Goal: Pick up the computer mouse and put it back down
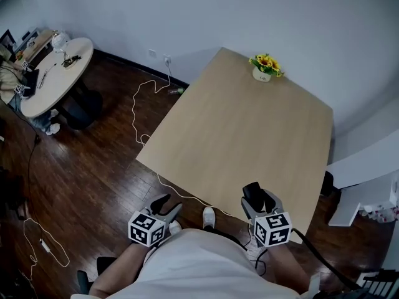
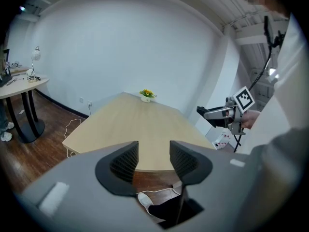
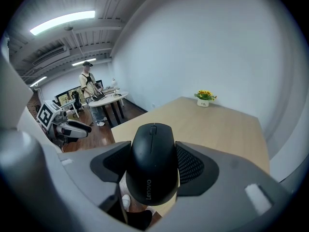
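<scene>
The black mouse (image 3: pixel 153 161) is clamped btwn the pads of the R gripper (image 3: pixel 153 151), low-ctr in the right gripper view. Both pads are pressed on its sides. Its nose is pointed away toward the top of the frame, and the logo end is nearest the camera. In the head view it is found lower right of ctr, held off the tabletop over the near edge of the light wood table (image 1: pixel 249 129).

The L gripper (image 2: pixel 153 153) is held w/ jaws apart and nothing gripped. Only the table's near edge and a strip of floor (image 1: pixel 93 185) are seen through the gap. In the head view this gripper is found lower left of ctr, off the table and over the dark wood floor, well apart from the R gripper. In the left gripper view the R gripper is seen at mid-right, raised beside the table.

A flower pot (image 1: pixel 262 73) w/ yellow blooms is set near the table's far corner, top ctr-right of the head view. A white cable (image 1: pixel 140 114) is trailed over the floor left of the table. A white shoe (image 1: pixel 209 217) is seen btwn the two grippers, near the bottom. A round table (image 1: pixel 56 73) w/ a lamp and small clutter is placed upper left. A person (image 3: pixel 89 88) is seen standing beside it, mid-left in the right gripper view.
</scene>
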Motion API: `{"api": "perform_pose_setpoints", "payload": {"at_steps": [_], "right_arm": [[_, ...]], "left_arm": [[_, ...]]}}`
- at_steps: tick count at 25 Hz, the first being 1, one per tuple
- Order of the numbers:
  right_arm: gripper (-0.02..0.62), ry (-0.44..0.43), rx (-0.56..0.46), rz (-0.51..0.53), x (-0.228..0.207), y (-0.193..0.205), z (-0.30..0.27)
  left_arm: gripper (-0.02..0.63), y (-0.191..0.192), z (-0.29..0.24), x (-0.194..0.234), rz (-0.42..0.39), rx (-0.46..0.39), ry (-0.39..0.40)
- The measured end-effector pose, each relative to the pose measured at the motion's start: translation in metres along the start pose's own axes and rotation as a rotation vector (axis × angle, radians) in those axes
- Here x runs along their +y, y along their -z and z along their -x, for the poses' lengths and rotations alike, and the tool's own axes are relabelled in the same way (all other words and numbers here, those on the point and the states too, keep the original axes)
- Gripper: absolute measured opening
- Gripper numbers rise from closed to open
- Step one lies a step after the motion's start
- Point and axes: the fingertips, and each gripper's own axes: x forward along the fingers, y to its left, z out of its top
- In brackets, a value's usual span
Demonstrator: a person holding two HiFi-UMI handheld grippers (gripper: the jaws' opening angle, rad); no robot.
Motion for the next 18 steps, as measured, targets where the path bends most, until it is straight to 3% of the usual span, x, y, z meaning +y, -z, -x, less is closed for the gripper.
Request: {"api": "perform_pose_setpoints", "payload": {"at_steps": [8,18], "right_arm": [[0.288,0.002,0.038,-0.015,-0.02,0.013,-0.033],[0.29,0.024,0.147,0.01,-0.062,0.056,-0.143]], "left_arm": [[0.186,0.004,0.006,0.006,0.017,0.013,-0.032],[0.186,0.013,0.028,0.023,0.075,0.01,-0.154]]}}
